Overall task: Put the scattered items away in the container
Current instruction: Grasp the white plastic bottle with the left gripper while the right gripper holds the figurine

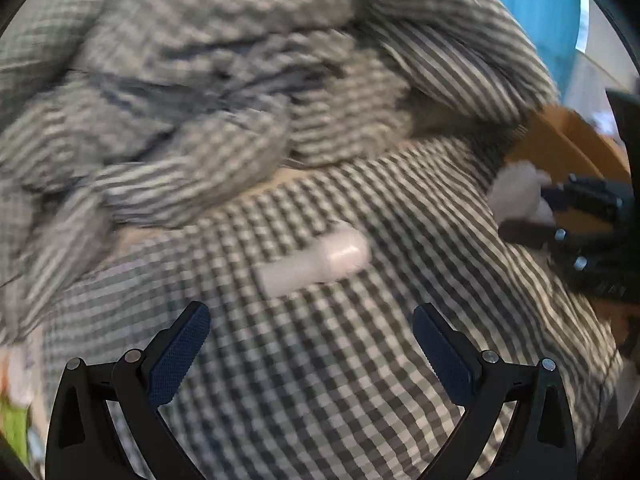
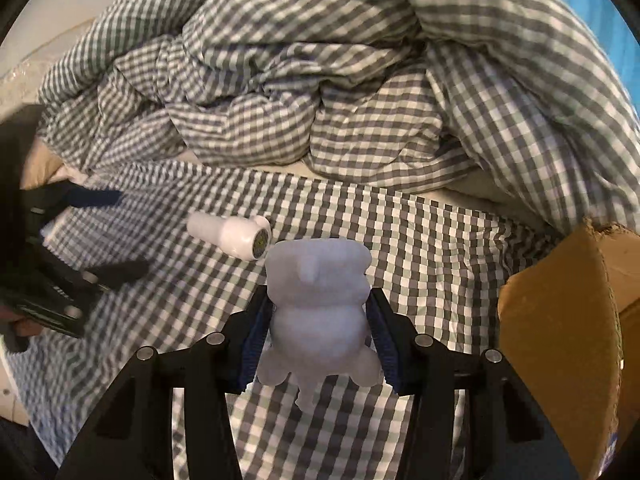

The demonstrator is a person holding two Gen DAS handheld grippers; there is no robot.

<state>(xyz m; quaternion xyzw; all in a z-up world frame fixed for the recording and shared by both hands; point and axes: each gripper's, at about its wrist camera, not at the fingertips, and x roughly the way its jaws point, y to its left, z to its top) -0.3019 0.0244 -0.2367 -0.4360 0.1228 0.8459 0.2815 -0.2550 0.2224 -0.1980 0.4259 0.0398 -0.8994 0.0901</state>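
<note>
**Plush toy gripped beside the box, white bottle left on the bed**

At the left, the left hand-held gripper [image 1: 311, 330] was seen spread wide, with nothing between its blue pads. It was held just short of a white bottle [image 1: 314, 260], which lay on its side on the checked bed sheet [image 1: 320, 380]; the left wrist view was blurred, so finer detail of the bottle could not be made out. In the right wrist view the same bottle [image 2: 232, 236] was shown lying flat, its round end turned toward the camera.

Near the middle, a crumpled checked duvet [image 2: 320, 80] was heaped behind the bottle.

Further right, the right hand-held gripper [image 2: 318, 320] was clenched on a pale plush toy [image 2: 318, 300], which was pressed at its sides by both fingers and held above the sheet. At the far right, an open cardboard box [image 2: 560, 340] stood on the bed near the gripped toy.
</note>
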